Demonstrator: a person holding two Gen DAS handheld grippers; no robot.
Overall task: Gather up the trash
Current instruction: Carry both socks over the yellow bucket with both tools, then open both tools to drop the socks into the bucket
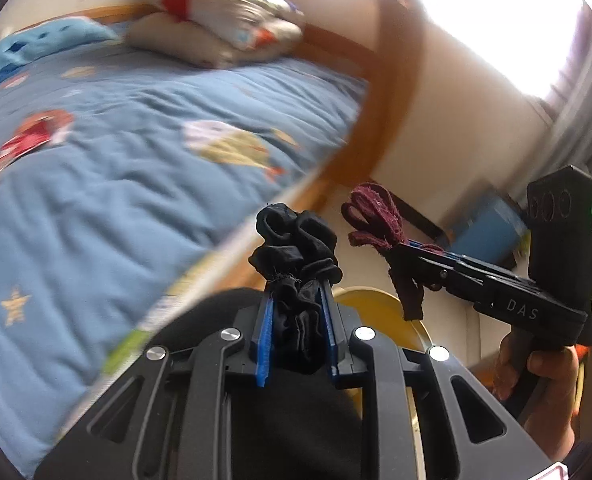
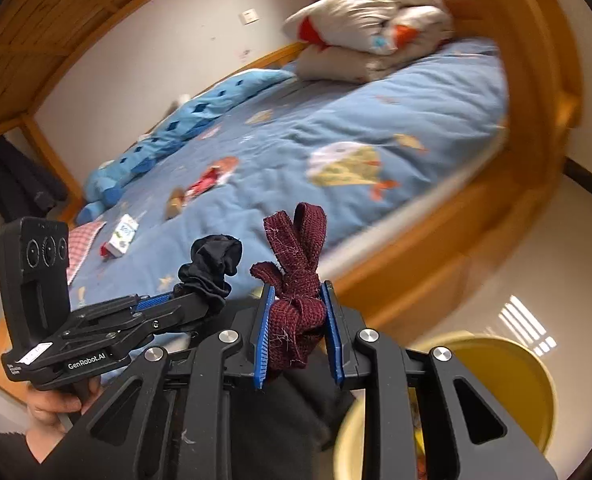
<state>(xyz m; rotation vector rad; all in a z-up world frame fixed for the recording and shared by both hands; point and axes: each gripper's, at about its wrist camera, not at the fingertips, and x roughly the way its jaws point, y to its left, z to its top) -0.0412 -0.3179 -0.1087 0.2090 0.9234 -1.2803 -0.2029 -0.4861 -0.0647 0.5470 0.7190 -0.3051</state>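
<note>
Black sock (image 1: 296,276), all bunched up, is getting pinched by the left gripper (image 1: 297,312), while the right gripper (image 2: 297,312) is clamping a knotted maroon sock (image 2: 296,284), both hanging beside the bed (image 2: 335,128), above a yellow bin (image 2: 507,380).

The right gripper (image 1: 391,252) has the white letters "DAS" on its black side, seen from the left wrist camera. The left gripper (image 2: 200,294) has "GenRobot.AI" in white letters low on its black body, seen from the right wrist camera, and a small white sticker sits just beside that, but its words are too small to read. A little white box (image 2: 123,236) lies on the blue bed cover (image 2: 395,120) with some print on it, and that print is too blurry to read.
</note>
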